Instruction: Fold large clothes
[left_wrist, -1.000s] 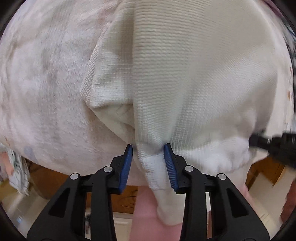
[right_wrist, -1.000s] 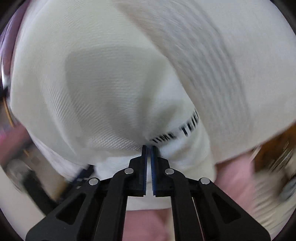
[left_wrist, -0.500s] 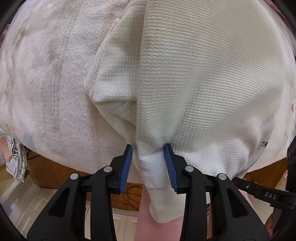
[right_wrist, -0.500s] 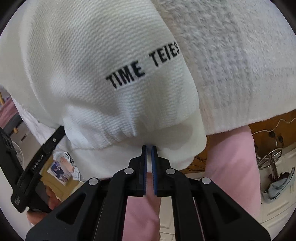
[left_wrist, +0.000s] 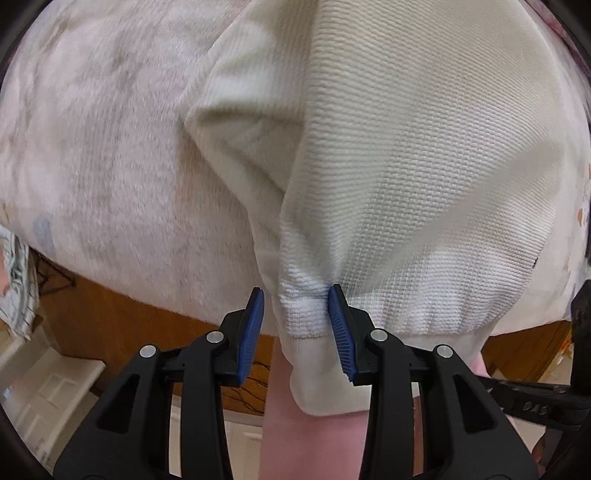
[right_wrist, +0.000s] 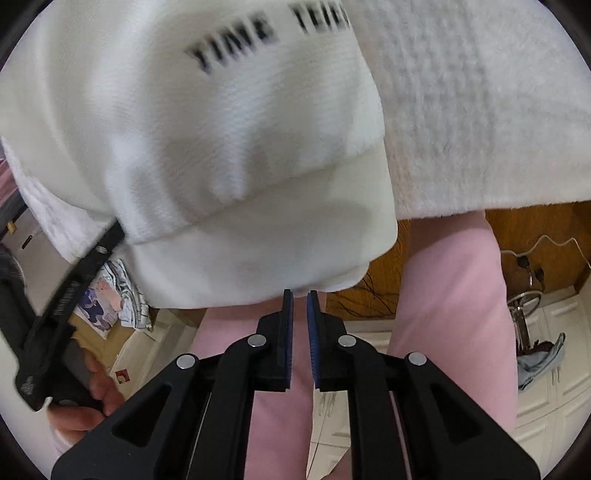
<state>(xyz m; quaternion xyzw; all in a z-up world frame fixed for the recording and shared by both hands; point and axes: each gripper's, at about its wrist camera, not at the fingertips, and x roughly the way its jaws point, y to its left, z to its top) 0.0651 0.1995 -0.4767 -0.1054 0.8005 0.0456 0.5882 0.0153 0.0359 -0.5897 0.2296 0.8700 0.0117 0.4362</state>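
A cream waffle-knit sweatshirt lies on a fluffy white blanket, its ribbed hem hanging over the near edge. My left gripper is open, its blue pads either side of the hem corner, which bunches between them. In the right wrist view the same sweatshirt shows black lettering, and its hem hangs just above my right gripper. The right jaws stand slightly apart with nothing between them; the hem is free of them.
The blanket covers a wooden-framed bed. The person's pink trousers stand close below both grippers. The left gripper's handle and hand show at the left. Clothes lie on the floor; white cabinets stand at right.
My right gripper has let go of the hem, opened a little and drawn back below it. My left gripper stays open around the hem corner, the cloth shifting slightly.
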